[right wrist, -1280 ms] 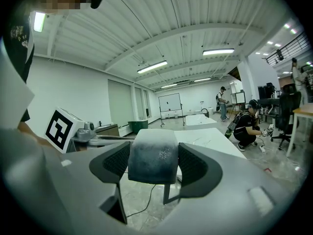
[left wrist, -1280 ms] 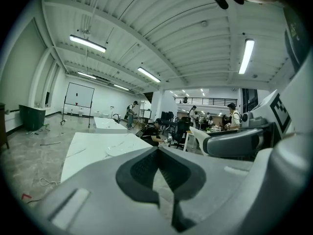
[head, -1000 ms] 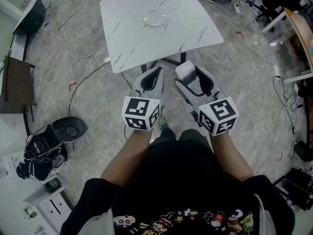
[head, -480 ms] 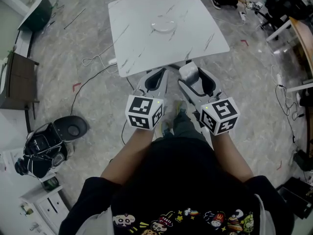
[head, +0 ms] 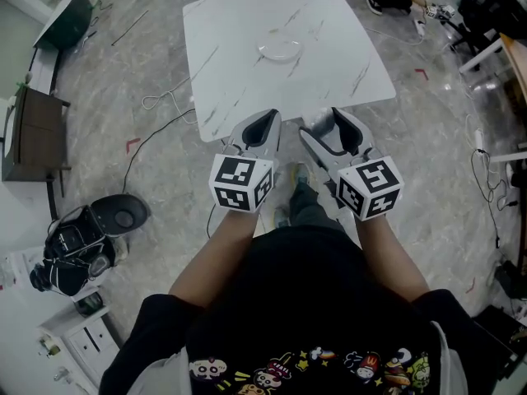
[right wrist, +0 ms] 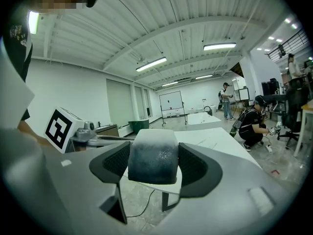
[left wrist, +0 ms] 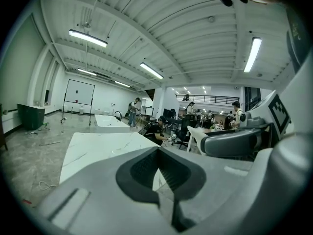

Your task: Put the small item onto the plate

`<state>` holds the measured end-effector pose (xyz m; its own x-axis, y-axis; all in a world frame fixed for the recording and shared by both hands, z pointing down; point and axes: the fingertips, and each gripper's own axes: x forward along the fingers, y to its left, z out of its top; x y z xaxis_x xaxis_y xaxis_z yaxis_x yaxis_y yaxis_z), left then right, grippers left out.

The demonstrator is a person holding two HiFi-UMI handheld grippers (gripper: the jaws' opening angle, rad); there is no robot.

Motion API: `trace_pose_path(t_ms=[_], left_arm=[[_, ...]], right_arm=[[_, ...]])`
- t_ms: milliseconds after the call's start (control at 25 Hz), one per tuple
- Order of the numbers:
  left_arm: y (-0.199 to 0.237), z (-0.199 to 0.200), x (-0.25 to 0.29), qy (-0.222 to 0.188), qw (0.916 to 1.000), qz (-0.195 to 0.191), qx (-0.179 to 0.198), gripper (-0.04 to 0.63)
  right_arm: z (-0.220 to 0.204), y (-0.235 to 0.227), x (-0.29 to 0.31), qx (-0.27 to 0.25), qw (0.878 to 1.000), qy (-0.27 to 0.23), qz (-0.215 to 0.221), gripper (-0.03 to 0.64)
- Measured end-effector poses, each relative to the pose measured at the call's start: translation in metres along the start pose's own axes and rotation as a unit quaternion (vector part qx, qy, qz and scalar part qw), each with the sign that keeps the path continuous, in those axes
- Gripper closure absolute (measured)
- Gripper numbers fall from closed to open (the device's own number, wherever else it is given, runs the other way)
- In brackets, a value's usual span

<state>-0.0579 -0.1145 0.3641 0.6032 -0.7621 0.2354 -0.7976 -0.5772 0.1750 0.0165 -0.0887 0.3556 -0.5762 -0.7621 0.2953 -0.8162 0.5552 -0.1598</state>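
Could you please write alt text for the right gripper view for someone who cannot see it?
The right gripper grips a small grey rounded block, held in the air short of a white marble-patterned table. People are visible farther back.

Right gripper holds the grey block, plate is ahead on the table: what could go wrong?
The block is rounded and pinched only at its sides by the right gripper, so it might slip. The plate is pale against the white table and sits in from the near edge, so the drop might miss.
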Motion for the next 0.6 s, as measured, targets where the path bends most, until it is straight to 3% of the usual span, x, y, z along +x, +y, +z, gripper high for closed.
trace_pose_path(t_ms=[600], left_arm=[[0.071, -0.003, 0.13, 0.044, 0.9981, 0.028, -0.033, 0.595]], right_arm=[[0.009, -0.098, 0.117, 0.015, 0.998, 0.046, 0.043, 0.281]])
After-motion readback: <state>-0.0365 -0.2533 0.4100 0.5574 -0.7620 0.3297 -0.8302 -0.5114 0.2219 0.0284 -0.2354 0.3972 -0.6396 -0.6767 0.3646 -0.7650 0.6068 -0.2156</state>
